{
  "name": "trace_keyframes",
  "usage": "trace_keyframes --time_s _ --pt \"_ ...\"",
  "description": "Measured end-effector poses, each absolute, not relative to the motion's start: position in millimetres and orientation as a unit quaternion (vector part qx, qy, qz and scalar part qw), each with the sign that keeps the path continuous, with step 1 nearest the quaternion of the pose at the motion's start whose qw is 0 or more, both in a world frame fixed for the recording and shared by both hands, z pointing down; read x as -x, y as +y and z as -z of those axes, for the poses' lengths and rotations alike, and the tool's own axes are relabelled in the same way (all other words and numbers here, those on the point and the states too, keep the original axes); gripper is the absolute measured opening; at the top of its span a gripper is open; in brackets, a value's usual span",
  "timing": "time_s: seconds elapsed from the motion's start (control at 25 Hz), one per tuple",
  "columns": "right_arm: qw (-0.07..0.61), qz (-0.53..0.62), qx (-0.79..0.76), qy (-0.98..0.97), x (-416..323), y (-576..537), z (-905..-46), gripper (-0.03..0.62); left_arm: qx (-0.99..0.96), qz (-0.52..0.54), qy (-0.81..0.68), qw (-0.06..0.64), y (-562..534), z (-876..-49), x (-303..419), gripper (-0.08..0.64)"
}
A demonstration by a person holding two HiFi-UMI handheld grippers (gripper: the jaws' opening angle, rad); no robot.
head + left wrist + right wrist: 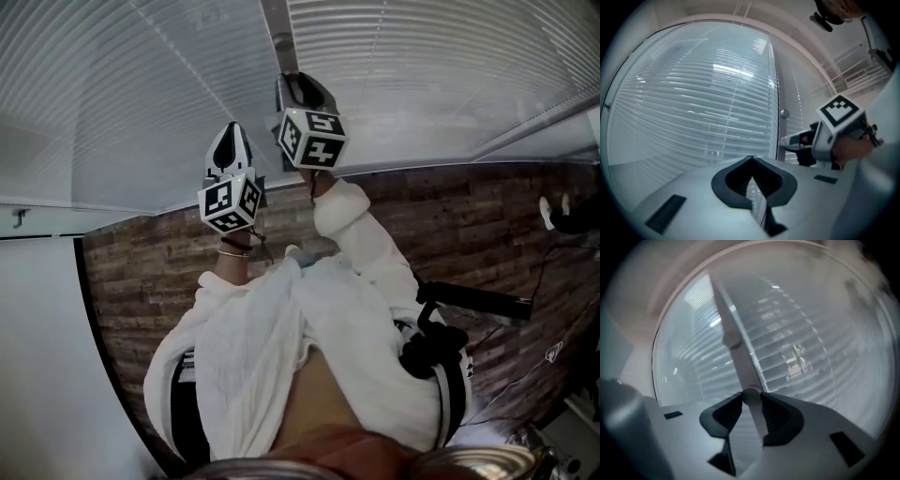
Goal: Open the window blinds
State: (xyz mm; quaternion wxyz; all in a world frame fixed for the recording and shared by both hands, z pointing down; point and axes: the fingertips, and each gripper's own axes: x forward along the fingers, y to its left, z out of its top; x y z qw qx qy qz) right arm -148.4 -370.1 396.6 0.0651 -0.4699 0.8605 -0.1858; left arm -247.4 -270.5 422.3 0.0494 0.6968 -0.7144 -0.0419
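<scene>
White slatted window blinds (141,94) fill the space ahead, split by a grey upright (278,28). In the head view both grippers are raised level against them. My right gripper (298,80) is at that upright. In the right gripper view its jaws (751,397) are shut on a thin grey tilt wand (757,423), the pads pressing a round section at the tips. The slats (811,343) show light and shapes of the outside through their gaps. My left gripper (230,136) is lower and to the left, its jaws (751,158) shut with nothing in them, facing the slats (693,103).
A small round knob (784,113) sits on the upright above the right gripper (792,140). Below the sill is a brick-pattern surface (487,234). A black device (469,300) lies at the right, and a white wall (37,356) at the left. White sleeves (356,234) cover the person's arms.
</scene>
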Motion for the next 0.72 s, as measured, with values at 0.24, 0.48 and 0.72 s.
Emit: trace_keyframes --time_s 0.24,0.48,0.72 --pt "-0.249 -0.337 0.506 0.754 161.8 -366.4 -396.2 0.135 -0.699 0.05 -0.711 0.059 -284.2 -426.2 247.2 0.002" --pt "-0.141 -0.2 0.502 0.83 157.9 -367.1 -395.0 0.132 -0.701 0.052 -0.71 0.044 -284.6 -421.7 240.2 0.002" --pt "0.153 0.261 0.466 0.831 144.9 -372.1 -395.4 0.13 -0.682 0.054 -0.729 0.034 -276.1 -413.9 256.6 0.001"
